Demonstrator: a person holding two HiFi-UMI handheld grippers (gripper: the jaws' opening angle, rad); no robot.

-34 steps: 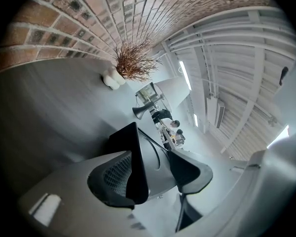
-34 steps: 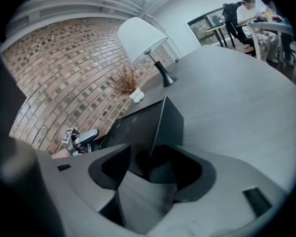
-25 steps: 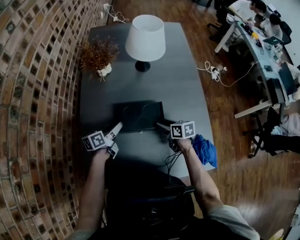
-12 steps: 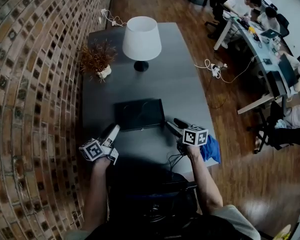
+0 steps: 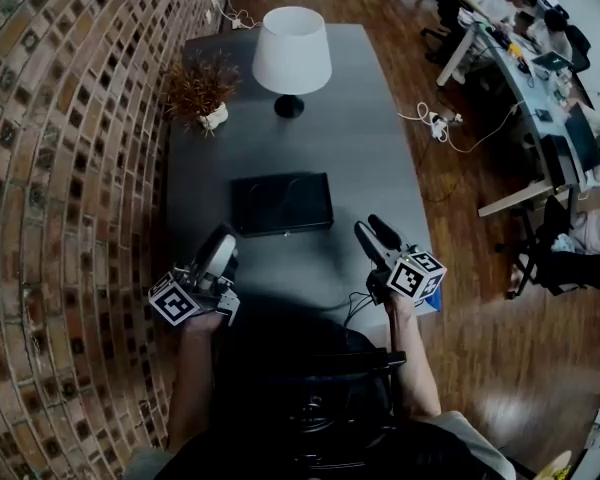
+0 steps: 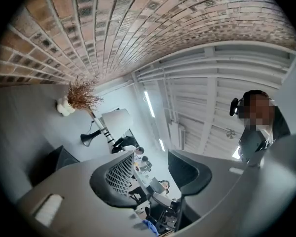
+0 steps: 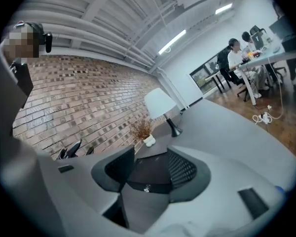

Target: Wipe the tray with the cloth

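Head view: we record the dark tray (image 5: 280, 203) centred on the table (image 5: 380, 168); blue cloth (image 5: 438, 301) at its right edge, partly hidden by the right gripper (image 5: 372, 230). Left gripper view: left gripper (image 6: 150, 169) jaws apart, empty. Right gripper view: jaws have just been closing, apart, nothing between.

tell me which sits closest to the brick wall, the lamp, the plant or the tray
The potted dried plant, right beside the wall; the lamp stands to its right, the black tray mid-table.
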